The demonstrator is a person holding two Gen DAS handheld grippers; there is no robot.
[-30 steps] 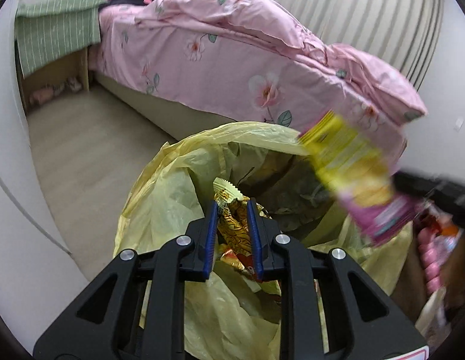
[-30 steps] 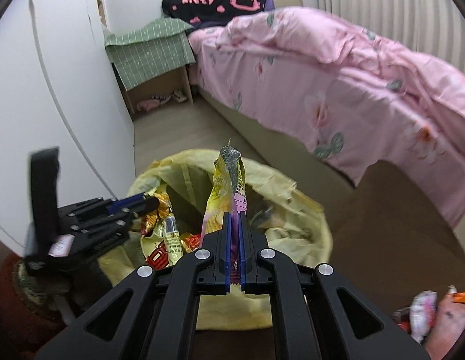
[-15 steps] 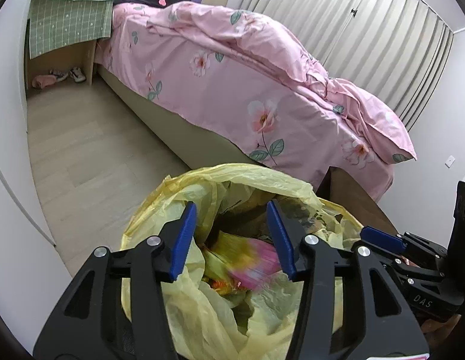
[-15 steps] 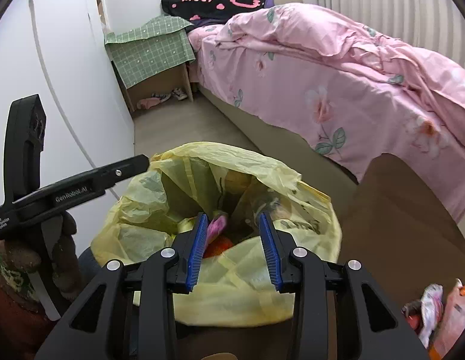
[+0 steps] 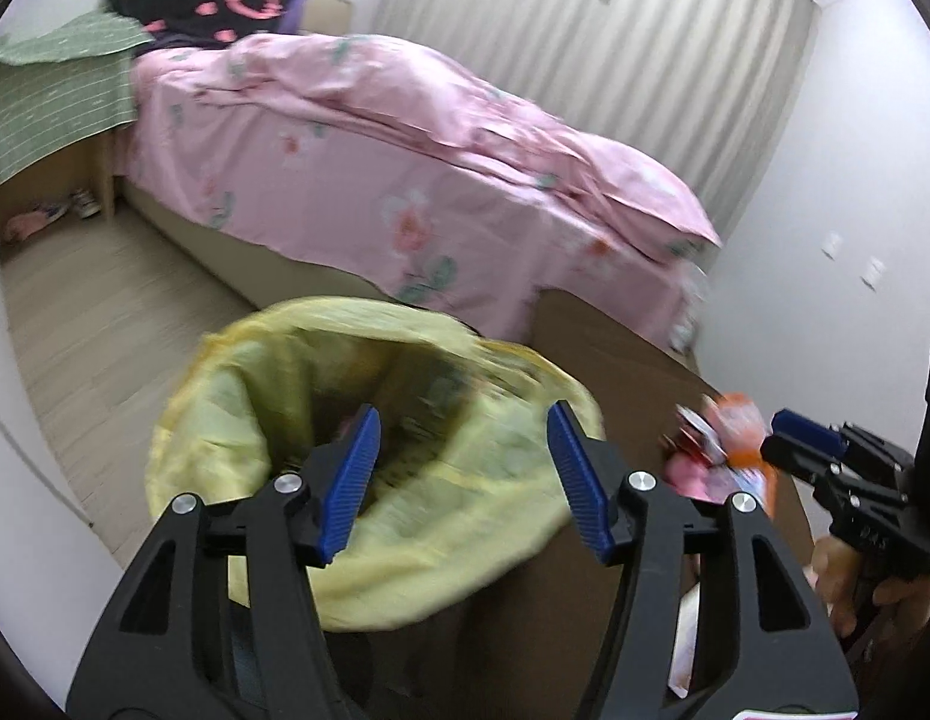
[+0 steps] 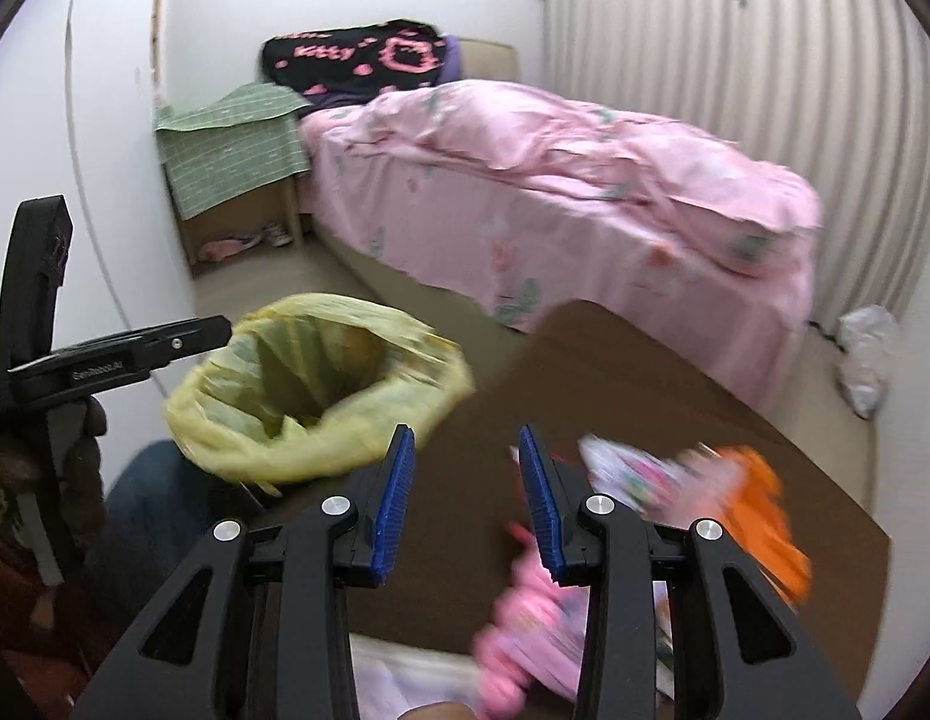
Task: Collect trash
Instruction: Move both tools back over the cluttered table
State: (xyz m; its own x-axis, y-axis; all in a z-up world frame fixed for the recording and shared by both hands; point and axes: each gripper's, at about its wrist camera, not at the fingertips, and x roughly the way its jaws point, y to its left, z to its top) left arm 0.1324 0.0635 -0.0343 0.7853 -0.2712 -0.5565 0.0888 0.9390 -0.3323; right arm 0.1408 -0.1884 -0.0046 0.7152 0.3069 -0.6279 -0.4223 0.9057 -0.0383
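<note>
Over the yellow trash bag (image 5: 369, 480) my left gripper (image 5: 462, 483) was opening with nothing between its pads; my right gripper (image 6: 465, 495) stood spread, empty, above the brown table (image 6: 585, 372).

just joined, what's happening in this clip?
A person with a gripper in each hand is collecting trash into a yellow bag. The left gripper hangs over the bag's mouth, jaws opening, nothing between them. The right gripper is open and empty over the brown table, where pink and orange wrappers wait.
</note>
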